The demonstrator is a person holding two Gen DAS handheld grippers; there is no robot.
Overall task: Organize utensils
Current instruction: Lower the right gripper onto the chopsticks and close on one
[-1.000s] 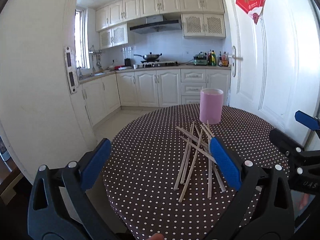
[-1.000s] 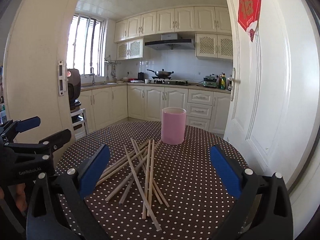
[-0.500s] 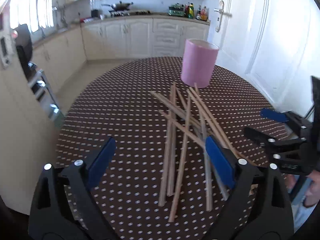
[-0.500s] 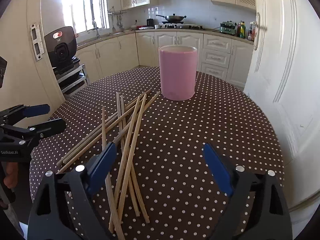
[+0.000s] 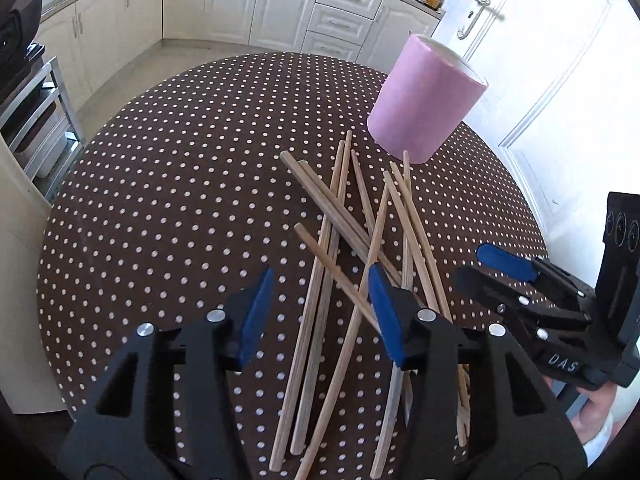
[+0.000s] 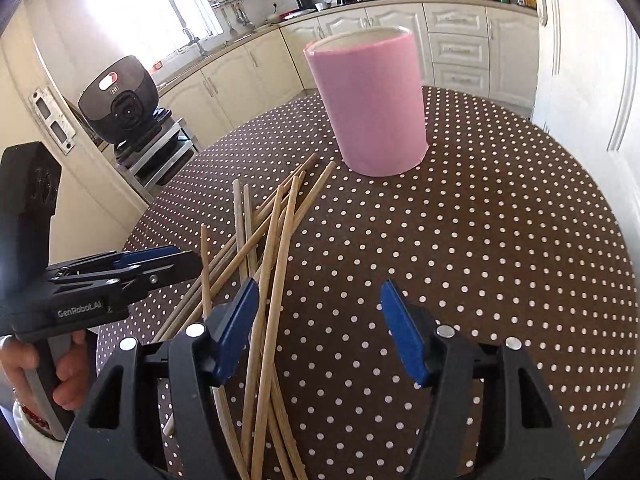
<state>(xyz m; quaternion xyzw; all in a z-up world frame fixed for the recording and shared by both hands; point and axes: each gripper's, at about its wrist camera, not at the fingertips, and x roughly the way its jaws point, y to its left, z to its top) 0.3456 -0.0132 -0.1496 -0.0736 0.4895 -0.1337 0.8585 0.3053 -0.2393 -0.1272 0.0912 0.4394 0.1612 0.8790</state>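
Both claws are low over the table now. Nearest us, the left gripper (image 5: 320, 312) is closing, its blue pads about half apart with several chopsticks (image 5: 340, 248) lying between and under them, but nothing pinched yet. The risk, as I read it: those sticks cross each other in a loose heap, so the pads could catch two or three at once, or nip one near its end so it swings and slips free on the lift.

Beside it, the right gripper (image 6: 316, 320) is closing too, a little wider, holding nothing. Its left pad sits just over the edge of the pile and its right pad over bare dotted tablecloth (image 6: 500, 240). Close there and it may grab only cloth, or nudge the sticks sideways into the left claw's path. The two claws are near each other; a bump looks possible.

Further back, the heap fans toward the pink cup (image 6: 376, 108), tips just short of its base. The cup stands upright, apparently empty of sticks. Dragging a long stick forward could knock that cup, or roll loose ones toward the table's edge.
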